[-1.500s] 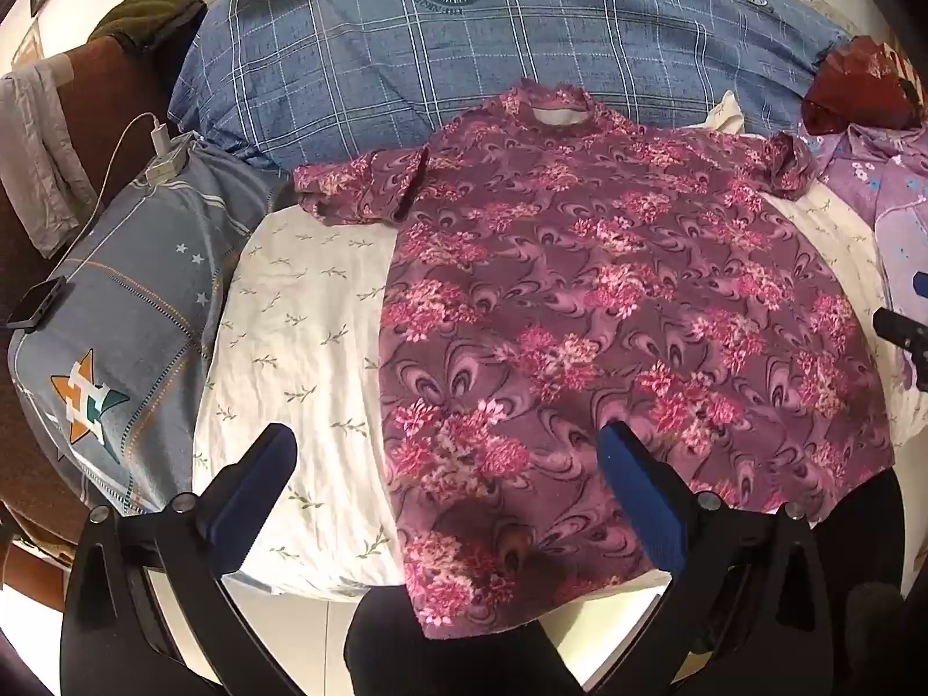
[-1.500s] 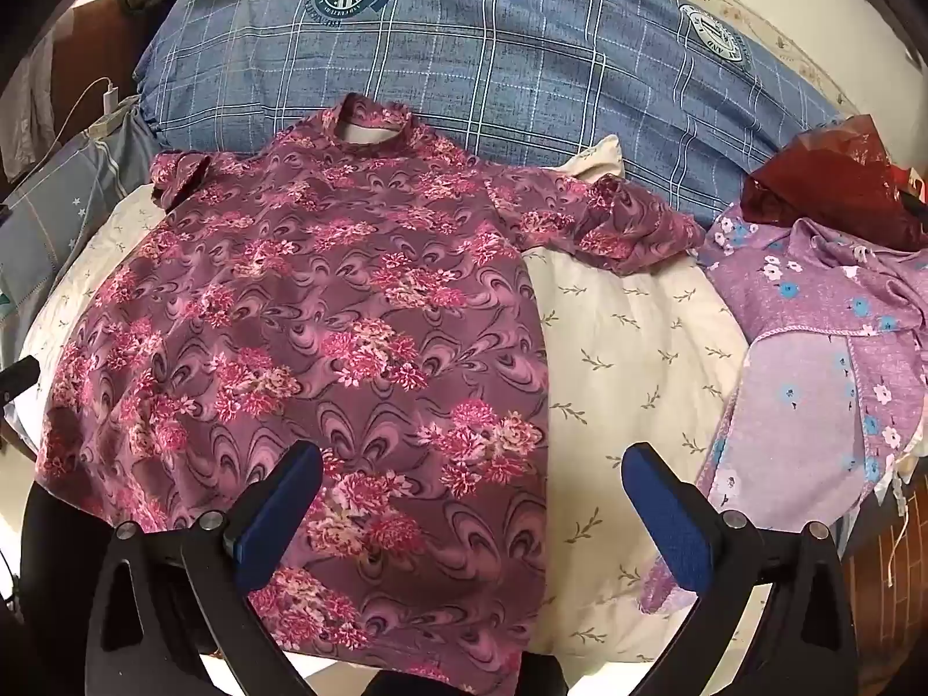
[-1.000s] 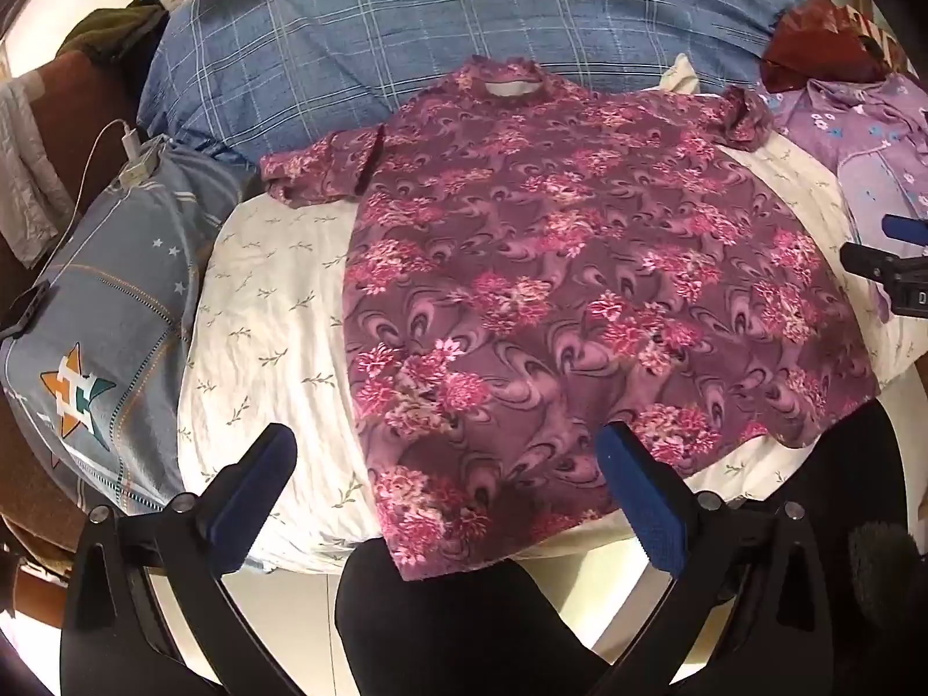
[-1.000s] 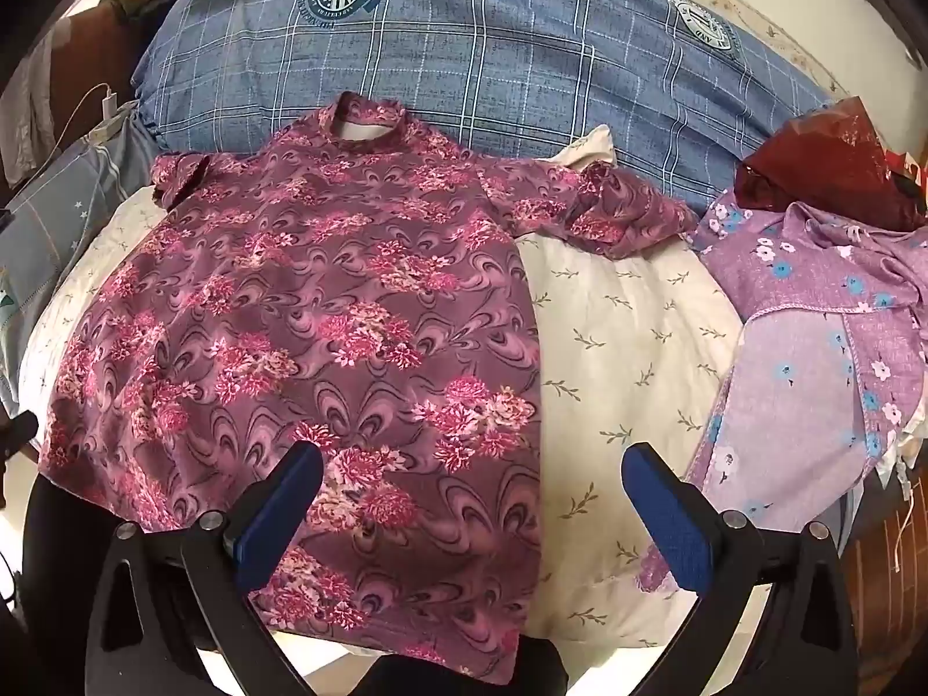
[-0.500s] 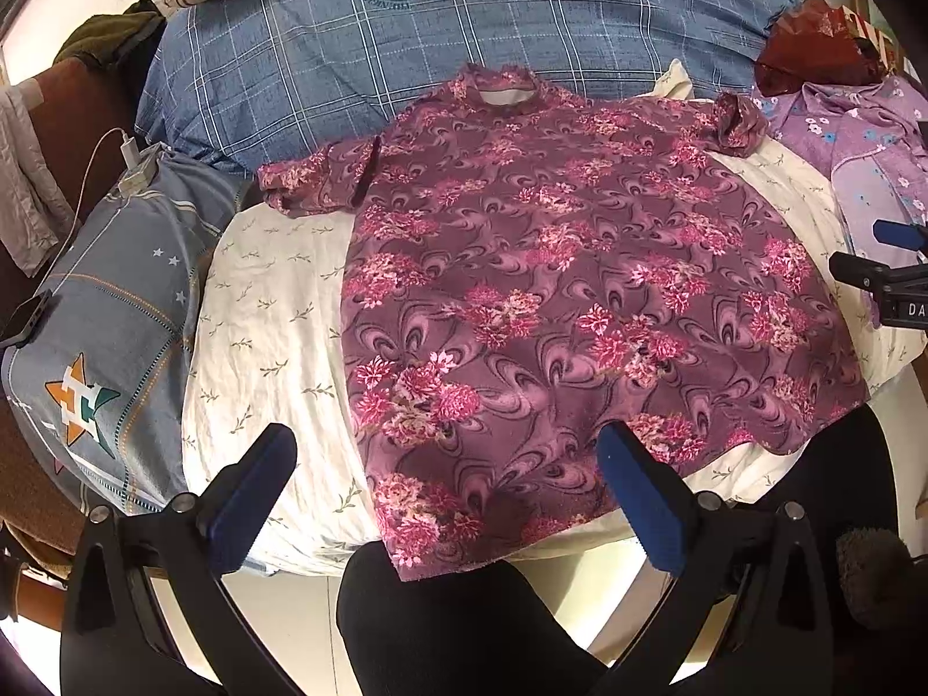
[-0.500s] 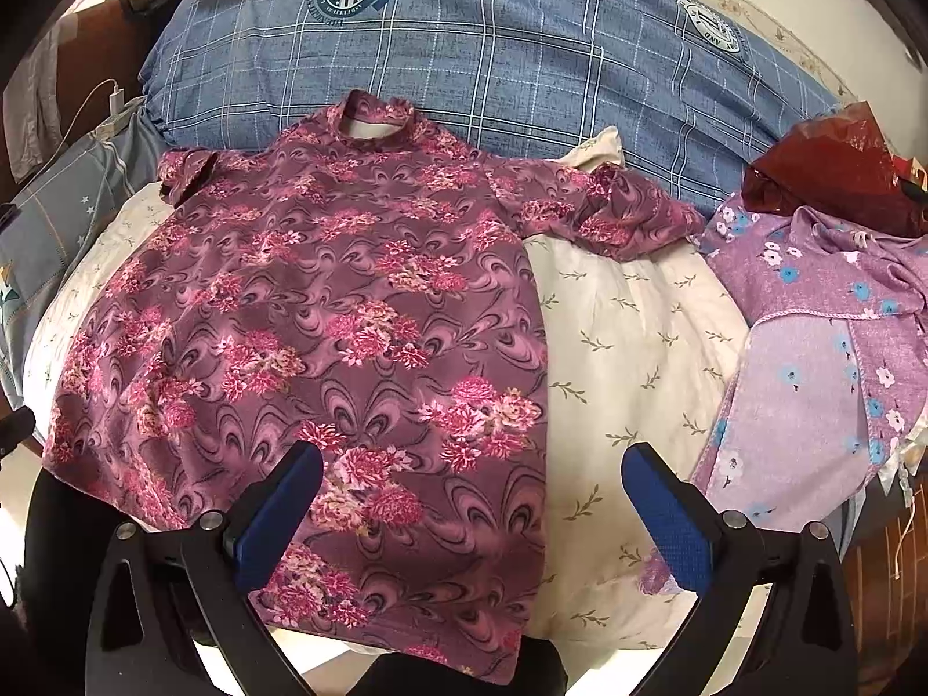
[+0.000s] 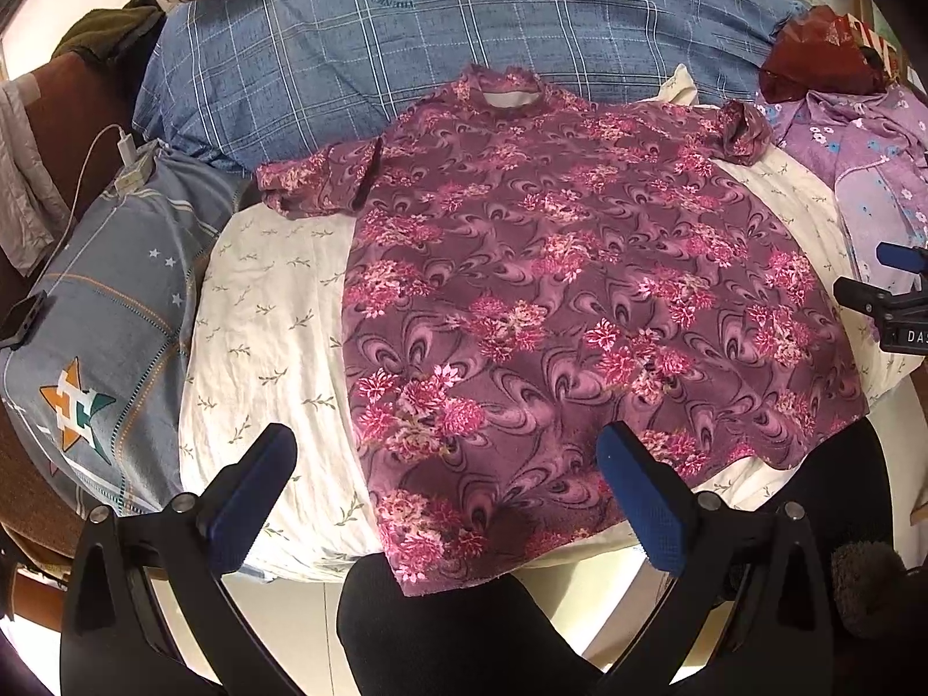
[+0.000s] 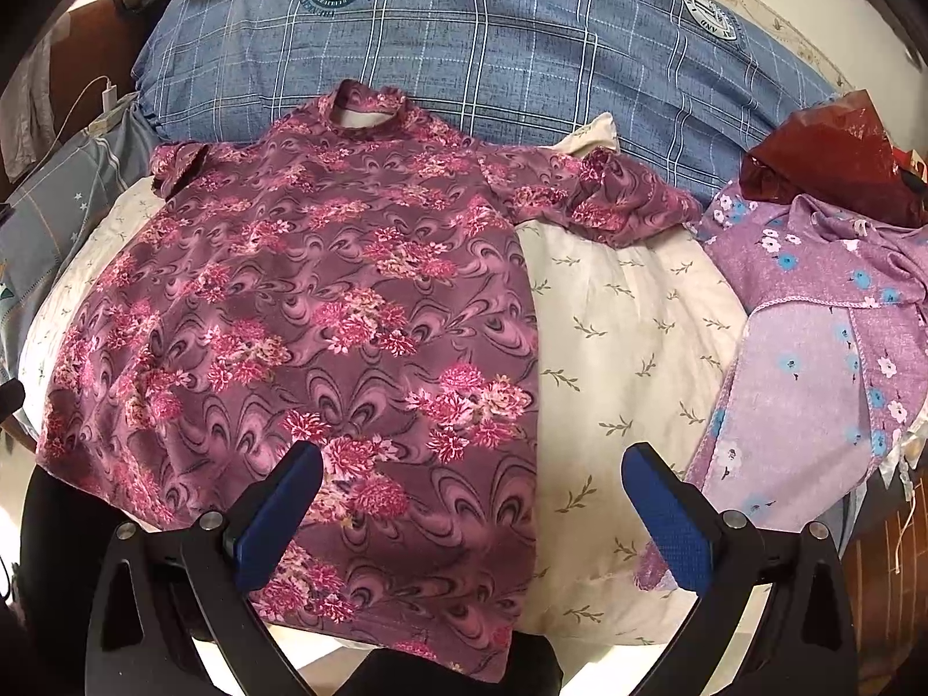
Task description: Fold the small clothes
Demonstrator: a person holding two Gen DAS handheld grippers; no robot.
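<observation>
A maroon floral short-sleeved top (image 7: 551,290) lies spread flat on a cream leaf-print cloth (image 7: 272,313), collar away from me, hem hanging over the near edge. It also shows in the right wrist view (image 8: 325,336). My left gripper (image 7: 446,464) is open and empty, hovering above the hem near its left corner. My right gripper (image 8: 472,484) is open and empty above the top's right hem; its tip shows in the left wrist view (image 7: 893,290).
A lilac flowered garment (image 8: 829,336) lies to the right, a dark red plastic bag (image 8: 829,156) behind it. A blue checked quilt (image 8: 493,58) lies behind the top. A grey-blue pillow (image 7: 98,313) with a charger (image 7: 130,168) lies left. Dark-trousered legs (image 7: 441,632) are below.
Both grippers have stayed open and empty. They shifted slightly over the top's hem; the view has drawn a little closer since a second ago. The top has not moved.
</observation>
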